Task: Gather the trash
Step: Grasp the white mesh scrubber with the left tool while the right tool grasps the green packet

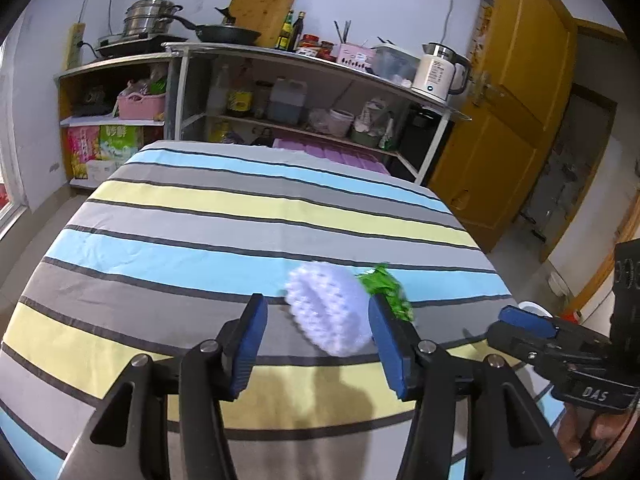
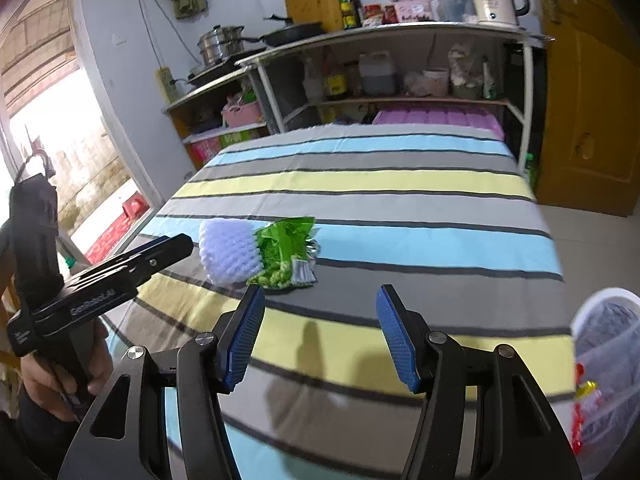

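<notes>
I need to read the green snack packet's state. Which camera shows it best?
The right wrist view: the green packet lies almost wholly visible beside the white foam net. In the left wrist view, the net and a gripper finger hide most of it.

striped cloth (image 1: pixel 200 216) | kettle (image 1: pixel 438 70) on shelf (top right) | pan (image 1: pixel 228 34) | yellow door (image 1: pixel 512 92)

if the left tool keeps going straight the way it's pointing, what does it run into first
Most likely the white foam net. It sits between the left tool's open fingers, nearer the right one, on the striped cloth. The green wrapper lies just behind it. Depth is hard to judge in this fisheye view.
</notes>
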Demonstrator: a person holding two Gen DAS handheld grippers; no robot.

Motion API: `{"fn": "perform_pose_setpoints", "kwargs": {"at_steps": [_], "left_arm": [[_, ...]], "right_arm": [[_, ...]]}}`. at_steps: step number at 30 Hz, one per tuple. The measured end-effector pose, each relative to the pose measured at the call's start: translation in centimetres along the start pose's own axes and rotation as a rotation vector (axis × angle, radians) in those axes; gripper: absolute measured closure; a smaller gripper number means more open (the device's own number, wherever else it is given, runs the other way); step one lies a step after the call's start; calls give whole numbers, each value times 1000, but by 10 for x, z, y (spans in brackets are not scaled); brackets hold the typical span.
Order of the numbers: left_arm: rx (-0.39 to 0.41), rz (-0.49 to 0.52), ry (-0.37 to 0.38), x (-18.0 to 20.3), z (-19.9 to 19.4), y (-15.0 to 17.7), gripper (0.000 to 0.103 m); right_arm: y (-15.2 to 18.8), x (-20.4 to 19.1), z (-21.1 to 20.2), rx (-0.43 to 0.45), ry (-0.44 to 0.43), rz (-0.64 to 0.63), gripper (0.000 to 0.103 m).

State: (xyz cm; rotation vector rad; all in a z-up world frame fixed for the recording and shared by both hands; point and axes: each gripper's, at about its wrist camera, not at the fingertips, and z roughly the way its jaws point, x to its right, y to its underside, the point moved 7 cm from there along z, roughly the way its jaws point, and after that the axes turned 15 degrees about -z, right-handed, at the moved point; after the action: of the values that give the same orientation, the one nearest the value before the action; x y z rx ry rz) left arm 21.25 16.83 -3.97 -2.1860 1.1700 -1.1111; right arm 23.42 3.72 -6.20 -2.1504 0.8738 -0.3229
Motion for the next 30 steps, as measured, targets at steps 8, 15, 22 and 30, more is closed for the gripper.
{"fn": "perform_pose_setpoints", "kwargs": {"at_steps": [8, 15, 22, 30], "left_arm": [[-21, -16, 26, -5, 9, -8, 41], [-40, -38, 43, -8, 17, -13, 40], [-70, -41, 38, -6, 28, -10, 36], [-123, -46, 40, -1, 41, -2, 35]], "right_arm": [[-16, -4, 49, -53, -55, -8, 44], [-14, -2, 76, -110, -82, 3, 50], [-12, -11, 74, -107, -120, -23, 73], [-6, -6, 60, -91, -75, -18, 86]]}}
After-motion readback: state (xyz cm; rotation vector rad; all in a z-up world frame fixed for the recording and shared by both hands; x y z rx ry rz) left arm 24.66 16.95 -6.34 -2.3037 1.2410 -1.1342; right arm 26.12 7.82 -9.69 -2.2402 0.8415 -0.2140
